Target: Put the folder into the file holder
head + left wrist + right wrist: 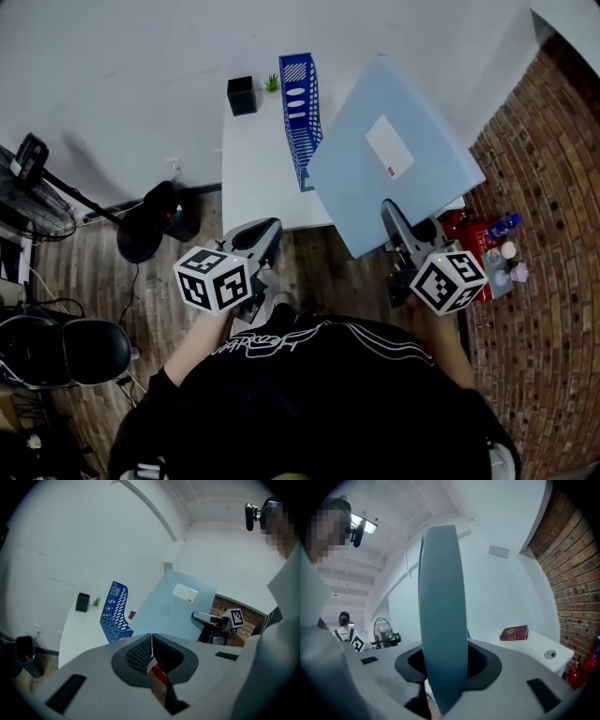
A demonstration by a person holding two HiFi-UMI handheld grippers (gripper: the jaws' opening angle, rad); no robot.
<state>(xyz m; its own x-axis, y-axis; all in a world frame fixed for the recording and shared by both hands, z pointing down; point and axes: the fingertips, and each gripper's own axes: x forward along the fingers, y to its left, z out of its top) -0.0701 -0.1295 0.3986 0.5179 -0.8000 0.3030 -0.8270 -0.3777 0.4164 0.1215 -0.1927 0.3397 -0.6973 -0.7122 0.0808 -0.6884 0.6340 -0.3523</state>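
**Folder pinched in right claw, not yet in holder**

- Right claw [392, 217]: jaws clamped on the near edge of the pale blue folder [361, 187]. In the right gripper view the folder [440, 597] stands edge-on and upright between the jaws of that claw [443, 667], filling the gap.
- From my head view the folder is off the desk [253, 178], held over its right front part. Its broad face shows to the camera, with a white label on it.
- Left claw [267, 230]: jaws pressed together with nothing between them; the left gripper view shows only a thin seam where they meet [151, 651]. It sits over the desk's front edge, well apart from the folder.
- Blue perforated file holder [300, 112] stands on the desk just left of the folder. In the head view the folder's left corner overlaps the holder's near end; I cannot tell whether they touch. In the left gripper view the holder [115, 613] stands beside the folder [164, 611].
- Behind the holder, at the back of the desk [77, 630]: a black cup [241, 96] and a small green plant [272, 83], side by side.
- The right gripper view also catches a red book [514, 633] on a white surface to the right.
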